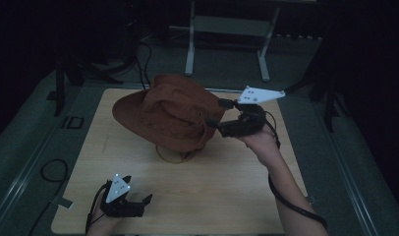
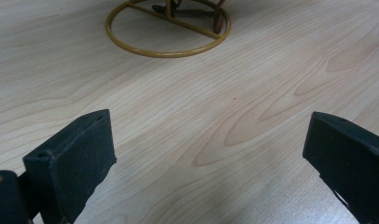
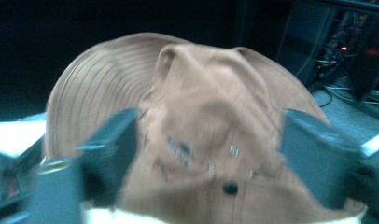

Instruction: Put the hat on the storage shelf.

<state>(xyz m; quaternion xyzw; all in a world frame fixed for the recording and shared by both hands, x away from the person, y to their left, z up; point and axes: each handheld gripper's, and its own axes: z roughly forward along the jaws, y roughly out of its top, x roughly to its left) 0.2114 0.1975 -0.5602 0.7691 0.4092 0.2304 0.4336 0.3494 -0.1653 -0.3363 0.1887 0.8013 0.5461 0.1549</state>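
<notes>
Nearest the person, the left gripper (image 1: pixel 138 202) sits low over the front-left of the wooden worktop (image 1: pixel 227 196), jaws spread wide with nothing between them. In the left gripper view there's just bare wood grain between the two black jaws, so my guess is it's parked out of the way while the other hand does the work.

Further in, a yellow wire ring (image 2: pixel 168 29) lies flat on the worktop. It looks like the base of a small stand, which would explain why the hat sits up off the surface, though how the hat actually rests on it is hidden.

Then the brown brimmed hat (image 1: pixel 173 113), mid-worktop, tilted with its crown facing the right side. The right gripper (image 1: pixel 213 114) comes in from the right, and the right gripper view is blurry, but the jaws straddle the crown (image 3: pixel 206 107) on both sides. Looks like it's grasping the hat by the crown, probably because that's the firmest bit to pinch.

Beyond the worktop it's a dim floor with cables and a white frame (image 1: pixel 227 29).
</notes>
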